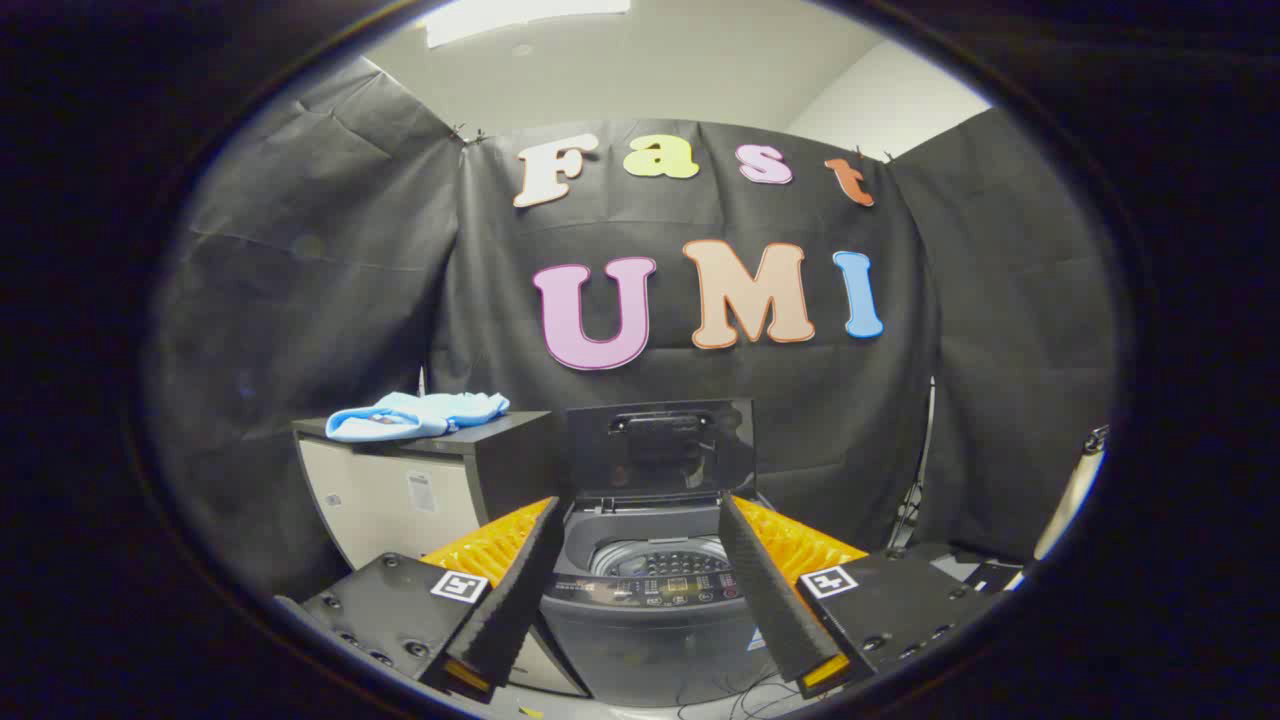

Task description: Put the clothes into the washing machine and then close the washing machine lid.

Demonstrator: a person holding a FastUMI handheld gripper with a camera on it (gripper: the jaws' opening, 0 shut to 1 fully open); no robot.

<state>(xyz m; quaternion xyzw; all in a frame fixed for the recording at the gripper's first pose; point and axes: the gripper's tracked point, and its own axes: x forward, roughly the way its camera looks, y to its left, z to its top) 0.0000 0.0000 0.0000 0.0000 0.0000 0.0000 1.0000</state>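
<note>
Gripper [640,600] spread wide, holding nothing, aimed straight at the washing machine [645,600], which sits framed between the two fingers.

Lid [660,450] standing upright at the back of the washing machine, drum [655,560] exposed just below it.

Clothes [415,415], a light blue bundle, lying on top of the cabinet [400,490] that stands just beside the washing machine, on its left as seen from the gripper. Higher than the drum opening, and beyond the left finger rather than between the two. Long axis of the bundle running roughly across the view, parallel to the cabinet's front edge.

Likely needed next: a swing left and up from the washing machine to reach the bundle.

Pale sticker [422,490] on the cabinet front and markings on the washing machine's control panel [650,590], all too small to read.
</note>
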